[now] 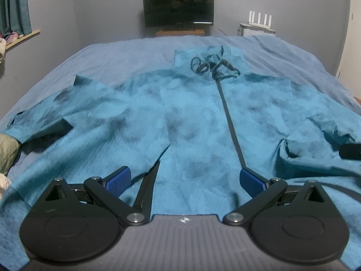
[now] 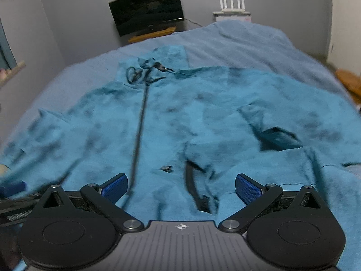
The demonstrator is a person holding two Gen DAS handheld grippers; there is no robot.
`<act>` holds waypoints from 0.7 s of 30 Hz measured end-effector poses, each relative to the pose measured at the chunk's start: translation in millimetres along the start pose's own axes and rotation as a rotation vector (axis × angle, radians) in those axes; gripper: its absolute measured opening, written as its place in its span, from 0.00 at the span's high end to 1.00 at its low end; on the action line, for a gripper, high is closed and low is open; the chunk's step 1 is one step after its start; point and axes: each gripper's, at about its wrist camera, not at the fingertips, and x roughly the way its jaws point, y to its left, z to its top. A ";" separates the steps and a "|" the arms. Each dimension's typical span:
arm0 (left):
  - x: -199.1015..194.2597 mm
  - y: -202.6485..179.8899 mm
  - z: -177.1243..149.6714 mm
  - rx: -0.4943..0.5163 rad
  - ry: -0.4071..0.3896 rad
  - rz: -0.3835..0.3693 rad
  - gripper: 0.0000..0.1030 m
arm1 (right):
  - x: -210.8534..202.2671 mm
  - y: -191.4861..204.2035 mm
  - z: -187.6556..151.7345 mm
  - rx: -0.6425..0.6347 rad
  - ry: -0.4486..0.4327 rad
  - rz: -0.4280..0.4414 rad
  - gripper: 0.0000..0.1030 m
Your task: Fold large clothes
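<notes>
Garment: a teal jacket point(image 1: 194, 117) lies spread front-up on the bed point(image 1: 126, 54), hem toward the cameras, hood point(image 1: 209, 56) toward the far wall.
Zipper: a dark zipper line point(image 1: 227, 113) runs from the collar down to the hem; in the left wrist view it ends just beside the right blue pad.
Drawcords: black cords point(image 1: 209, 66) lie tangled at the neck opening.
Sleeves: one sleeve point(image 1: 45, 115) extends to the left edge of the left wrist view; the other point(image 2: 282, 131) lies creased and partly folded over at the right of the right wrist view.
Left hand-held gripper point(image 1: 183, 180): jaws wide apart, nothing between the blue pads point(image 1: 118, 180); it hovers over the lower hem, near the centre of the jacket.
Right hand-held gripper point(image 2: 181, 187): jaws wide apart, nothing held; positioned over the hem, to the right of the zipper. A black pocket opening point(image 2: 194, 187) lies between its pads. The view is motion-blurred.
Bed cover: blue-grey blanket, wrinkled at the far right.
Background: a dark monitor point(image 1: 178, 6) on a wooden stand at the far wall; a white router point(image 1: 259, 20) to its right; a curtain point(image 1: 15, 4) at upper left.
</notes>
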 end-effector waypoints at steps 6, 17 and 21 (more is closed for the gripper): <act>-22.5 -0.9 36.3 0.084 -0.079 0.019 0.00 | -30.4 -33.7 22.4 0.168 -0.138 0.144 0.00; -12.3 10.4 94.4 0.177 -0.219 0.049 0.00 | -92.6 -90.8 88.4 -0.023 -0.399 -0.130 0.00; 23.6 19.7 95.4 0.112 -0.092 -0.001 0.00 | -85.4 -134.0 98.8 -0.041 -0.357 -0.231 0.00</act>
